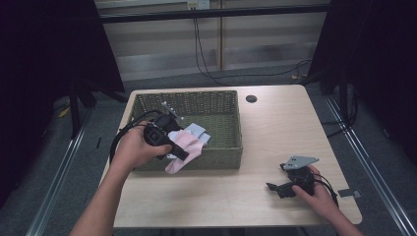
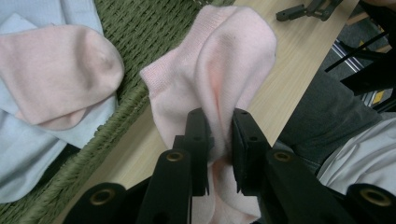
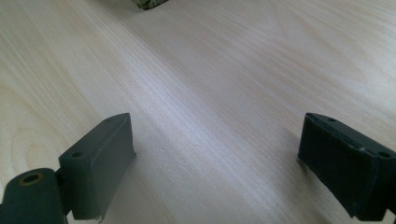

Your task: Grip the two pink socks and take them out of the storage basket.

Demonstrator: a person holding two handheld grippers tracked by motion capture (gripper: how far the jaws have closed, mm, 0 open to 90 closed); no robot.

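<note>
Pink sock [image 2: 219, 70], pinched between the jaws of the left gripper [image 2: 219, 140], hangs over the near rim of the green woven basket [image 1: 223, 157], half above the basket wall and half above bare tabletop [image 1: 275, 128]. From the high view the sock [image 1: 183, 150] drapes across that front wall toward the person's side. The basket sits at the tabletop's far left corner, its left wall close to the left edge; the whole right half of the tabletop lies open, apart from a small dark round hole [image 1: 251, 99] near the far edge.

The right gripper [image 1: 282, 188] rests near the near right corner, jaws spread wide with nothing between them; in the right gripper view only pale wood grain lies between the two dark pads [image 3: 100, 158].

Counting socks: two pink ones, the held one and a second pink sock [image 2: 56, 84] lying inside the basket, on top of light blue fabric [image 2: 28, 149]. Whether that blue cloth is one sock or several I cannot tell, since it is cut off at the edge of the left gripper view and partly covered. The left hand [image 1: 133, 147] hides part of the basket's near left corner.
</note>
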